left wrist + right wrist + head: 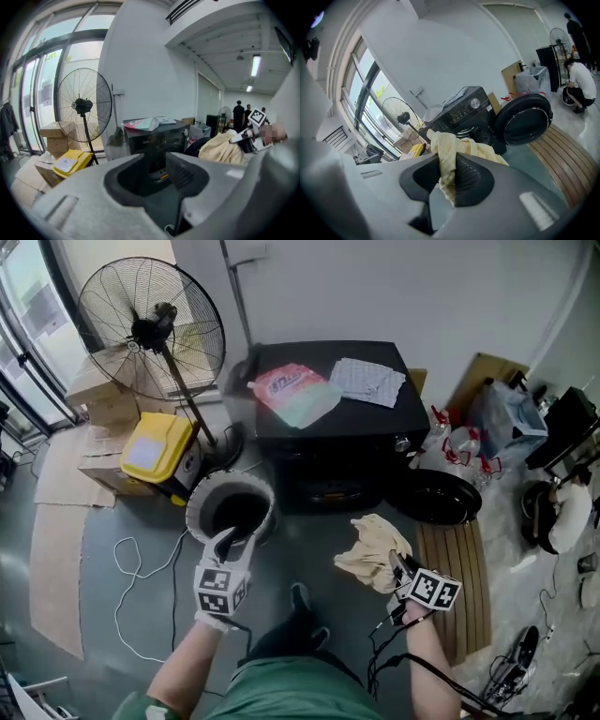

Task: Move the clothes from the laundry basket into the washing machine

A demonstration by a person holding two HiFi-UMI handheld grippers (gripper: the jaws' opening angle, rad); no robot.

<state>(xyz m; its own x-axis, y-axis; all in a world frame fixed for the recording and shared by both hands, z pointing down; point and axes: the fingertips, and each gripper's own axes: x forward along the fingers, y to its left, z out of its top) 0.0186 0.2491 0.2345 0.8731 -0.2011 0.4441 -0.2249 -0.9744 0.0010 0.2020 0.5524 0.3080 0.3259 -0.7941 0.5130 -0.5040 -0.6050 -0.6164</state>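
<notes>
Right gripper (447,172): jaws clamped on a pale yellow cloth (373,545), held off the floor before the black washing machine (328,442), door (436,496) open. Left gripper (228,545): jaws apart, empty, by the white laundry basket (199,502).

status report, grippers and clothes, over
Left gripper open, empty, at the laundry basket. Right gripper shut on yellow cloth, short of the washing machine. Door open, nothing seen blocking.
</notes>
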